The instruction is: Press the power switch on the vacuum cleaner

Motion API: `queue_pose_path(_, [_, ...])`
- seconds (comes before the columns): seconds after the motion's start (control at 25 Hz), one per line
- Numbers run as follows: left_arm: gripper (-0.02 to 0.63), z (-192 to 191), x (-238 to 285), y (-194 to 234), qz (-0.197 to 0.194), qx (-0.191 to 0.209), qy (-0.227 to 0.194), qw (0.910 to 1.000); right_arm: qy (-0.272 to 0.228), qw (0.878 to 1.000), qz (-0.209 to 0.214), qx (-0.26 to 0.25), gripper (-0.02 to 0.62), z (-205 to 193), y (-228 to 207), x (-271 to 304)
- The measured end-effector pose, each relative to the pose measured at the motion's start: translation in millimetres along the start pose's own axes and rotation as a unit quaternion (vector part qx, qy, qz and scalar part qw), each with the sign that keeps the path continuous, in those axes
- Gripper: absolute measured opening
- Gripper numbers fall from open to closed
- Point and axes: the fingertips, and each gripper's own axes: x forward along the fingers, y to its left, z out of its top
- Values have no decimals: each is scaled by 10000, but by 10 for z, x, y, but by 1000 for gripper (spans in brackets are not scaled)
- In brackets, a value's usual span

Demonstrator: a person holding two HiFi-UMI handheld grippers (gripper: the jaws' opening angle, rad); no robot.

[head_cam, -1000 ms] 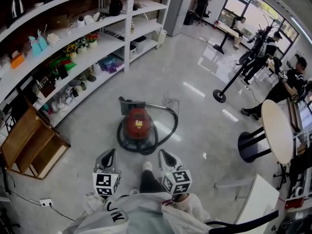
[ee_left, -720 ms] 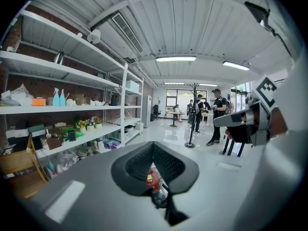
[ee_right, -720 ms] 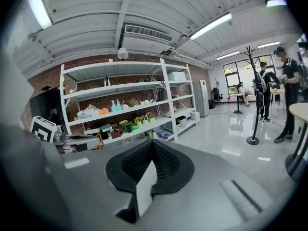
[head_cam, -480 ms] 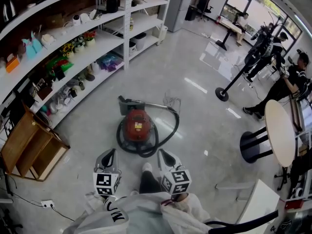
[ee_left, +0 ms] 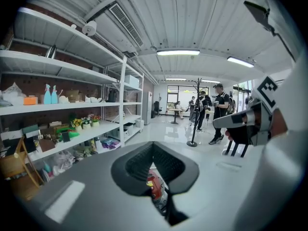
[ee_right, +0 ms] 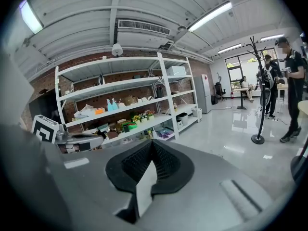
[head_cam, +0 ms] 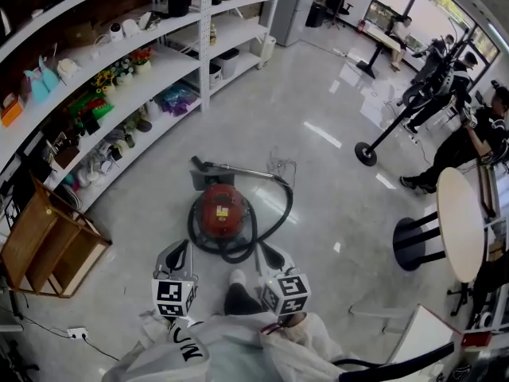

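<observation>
Both of your tools are closed and carry nothing. The left gripper (head_cam: 180, 249) has its jaws meeting at the tips, and so does the right gripper (head_cam: 266, 251). Both are held short of the vacuum cleaner (head_cam: 220, 212), not touching it. The red machine sits on the glossy floor (head_cam: 318, 102) just ahead of your shoe (head_cam: 237, 275), roughly between the two grippers. Its dark hose (head_cam: 278, 205) curls around the body, and the nozzle (head_cam: 202, 165) lies on the far side.

The switch is too small to make out from here, and that is your main risk: you could come down on the wrong button or on bare plastic. A narrow closed tip may also skid off a rounded lid if it lands off-centre. If the machine is on wheels, an angled push could roll it away on this smooth floor, so press straight down. The hose loop lies close to your foot, and a careless step could catch it and drag the body aside.

You have plenty of room. The floor to the right of the machine is open. The shelves (head_cam: 119, 94) and the wooden crate (head_cam: 48, 241) on the left are well apart from it, as are the round table (head_cam: 461, 221) and the pole stand (head_cam: 366, 153) on the right.
</observation>
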Motion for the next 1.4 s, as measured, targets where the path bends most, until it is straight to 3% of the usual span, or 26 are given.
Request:
queue_pose_path(0.76, [0,314,661,43,393,290,192,9986,-1,9986,506,140,2,370,-524,652])
queue_pose_path(1.4, [0,415,971,-37,482,392,225,9978,-16,9980,596,212,0,484,-845,851])
